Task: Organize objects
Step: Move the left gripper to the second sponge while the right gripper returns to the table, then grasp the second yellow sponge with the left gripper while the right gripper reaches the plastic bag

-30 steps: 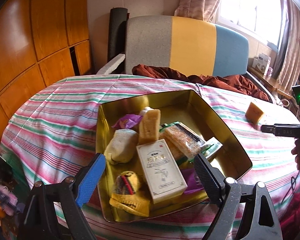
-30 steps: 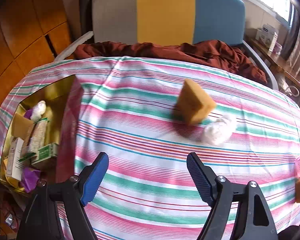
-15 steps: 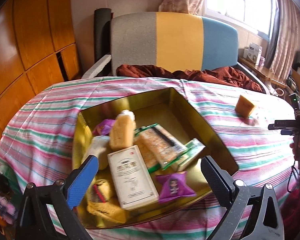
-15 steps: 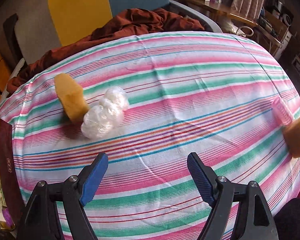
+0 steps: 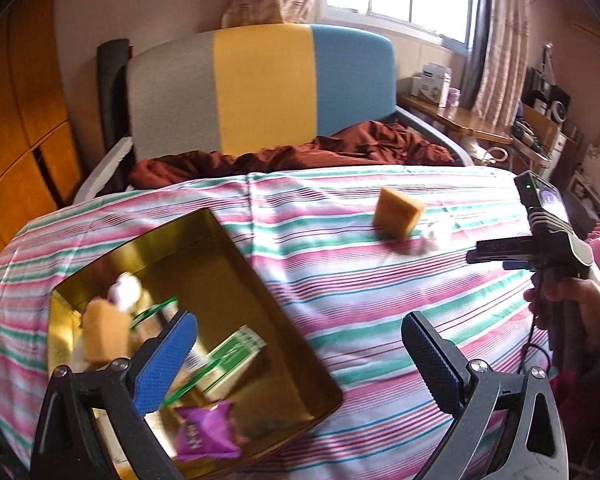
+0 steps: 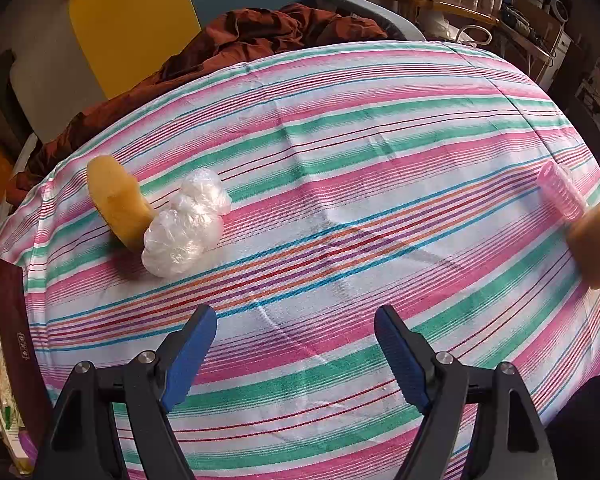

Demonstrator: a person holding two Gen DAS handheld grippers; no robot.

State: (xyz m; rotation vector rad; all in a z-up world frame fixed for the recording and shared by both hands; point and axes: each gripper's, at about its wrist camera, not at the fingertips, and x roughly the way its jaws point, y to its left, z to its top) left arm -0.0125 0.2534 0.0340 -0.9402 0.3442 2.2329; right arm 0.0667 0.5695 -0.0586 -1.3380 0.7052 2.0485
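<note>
While the left gripper [image 5: 300, 364] hangs with fingers spread wide and empty, the gold tin [image 5: 300, 344] of snacks sits under its left finger. Beyond the right gripper [image 6: 296, 354], also open and empty, a yellow sponge [image 6: 118, 202] touches a plastic-wrapped bundle [image 6: 184, 230] on the striped cloth [image 6: 340, 160].

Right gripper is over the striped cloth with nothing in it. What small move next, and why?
Probably ease the right gripper toward the clear plastic bundle beside the yellow sponge: its jaws are open and empty, and both still lie outside the gold tin.
</note>
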